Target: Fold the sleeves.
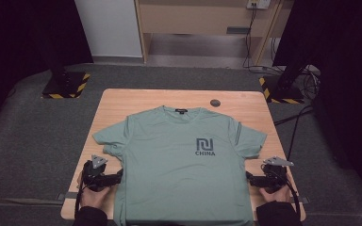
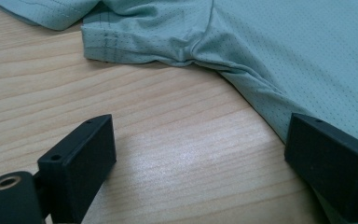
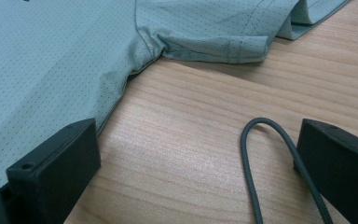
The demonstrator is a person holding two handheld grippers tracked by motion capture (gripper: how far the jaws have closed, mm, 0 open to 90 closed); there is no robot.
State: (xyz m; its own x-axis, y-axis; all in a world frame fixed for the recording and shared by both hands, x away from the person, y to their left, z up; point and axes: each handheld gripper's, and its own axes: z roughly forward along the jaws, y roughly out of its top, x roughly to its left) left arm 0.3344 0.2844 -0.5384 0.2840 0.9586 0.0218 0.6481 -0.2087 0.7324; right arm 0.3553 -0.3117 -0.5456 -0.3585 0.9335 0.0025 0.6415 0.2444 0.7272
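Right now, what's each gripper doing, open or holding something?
Left gripper: open, holding nothing, beside the shirt.
Right gripper: open, holding nothing, at the shirt's other side.

A T-shirt is lying flat on the table, collar away from the person. A small disc is sitting behind the collar. The left gripper and right gripper are flanking the shirt's sides.

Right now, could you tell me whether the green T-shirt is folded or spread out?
Spread out: the T-shirt lies flat, front up, on the table, both sleeves out to the sides, collar and printed logo showing.
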